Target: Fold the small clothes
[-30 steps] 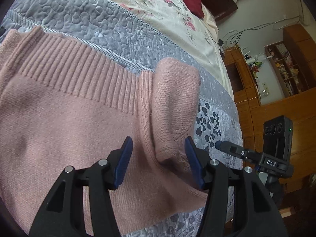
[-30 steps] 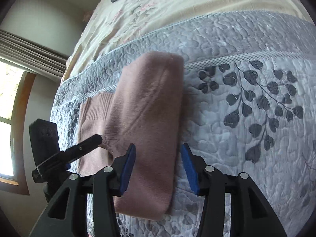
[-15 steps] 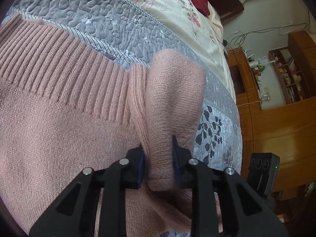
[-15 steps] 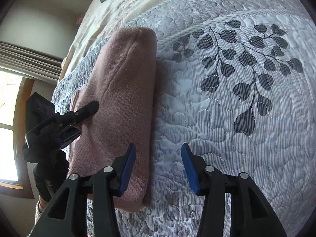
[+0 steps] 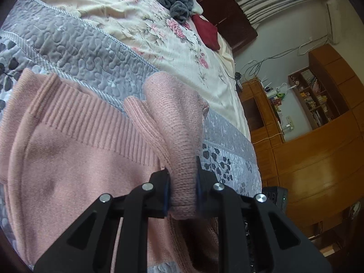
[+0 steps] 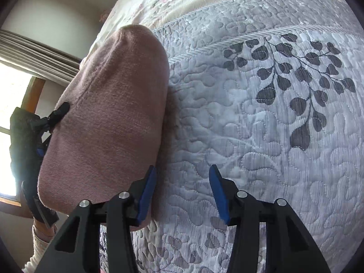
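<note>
Two claws work over a bed spread with a grey quilt printed with dark leaves; beyond it lies a floral sheet. Ahead of and under the left claw lies the pink sweater, its ribbed hem running crosswise to the fingers. That claw is clamped narrow on a raised fold of the knit, whose long axis runs straight away from the claw, and holds it up off the flat body of the garment. The right claw hovers wide and grips nothing; the sweater lies just to its left, the left pad overlapping its near edge, bare quilt between the pads. The left claw is plainly the nearer arm and has the cloth, so the coming move likely turns on carrying that fold across the body. No brand, label or writing can be read in either view.
</note>
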Demonstrator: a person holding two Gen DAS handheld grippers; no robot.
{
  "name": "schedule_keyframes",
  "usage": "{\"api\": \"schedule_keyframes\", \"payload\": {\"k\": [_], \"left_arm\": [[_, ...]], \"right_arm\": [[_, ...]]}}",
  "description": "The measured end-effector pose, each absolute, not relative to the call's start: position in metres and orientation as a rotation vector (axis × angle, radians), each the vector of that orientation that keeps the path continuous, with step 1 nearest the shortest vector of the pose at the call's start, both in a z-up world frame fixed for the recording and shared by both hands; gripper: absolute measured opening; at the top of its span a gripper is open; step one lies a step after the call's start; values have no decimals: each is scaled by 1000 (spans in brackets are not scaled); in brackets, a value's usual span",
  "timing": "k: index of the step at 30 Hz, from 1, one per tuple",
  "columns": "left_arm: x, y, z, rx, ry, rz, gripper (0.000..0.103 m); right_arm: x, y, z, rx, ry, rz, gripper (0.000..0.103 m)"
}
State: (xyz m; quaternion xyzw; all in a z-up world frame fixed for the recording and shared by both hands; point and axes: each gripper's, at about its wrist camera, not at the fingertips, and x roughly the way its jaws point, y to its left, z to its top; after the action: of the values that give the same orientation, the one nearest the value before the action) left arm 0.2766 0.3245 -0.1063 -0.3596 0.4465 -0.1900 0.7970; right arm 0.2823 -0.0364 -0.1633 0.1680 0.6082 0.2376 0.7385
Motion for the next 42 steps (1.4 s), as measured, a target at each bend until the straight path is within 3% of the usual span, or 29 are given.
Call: {"api": "schedule_keyframes", "payload": {"k": [14, 24, 32, 38, 40, 42], "left_arm": [[249, 460, -113, -804, 931, -233, 16], [242, 472, -168, -819, 1004, -229, 17], [217, 480, -151, -763, 1001, -176, 29], [170, 453, -123, -628, 1013, -221, 54], [161, 443, -129, -600, 1056, -218, 54], [158, 437, -141, -595, 1090, -213, 47]], "right_arm": [[265, 49, -156, 277, 1347, 690, 53], [255, 79, -167, 247, 1384, 730, 54], [248, 82, -165, 248, 1386, 731, 58], [235, 86, -176, 301, 1412, 743, 64], [232, 87, -186, 342, 1440, 742, 64], [233, 89, -194, 378, 1461, 746, 64]]}}
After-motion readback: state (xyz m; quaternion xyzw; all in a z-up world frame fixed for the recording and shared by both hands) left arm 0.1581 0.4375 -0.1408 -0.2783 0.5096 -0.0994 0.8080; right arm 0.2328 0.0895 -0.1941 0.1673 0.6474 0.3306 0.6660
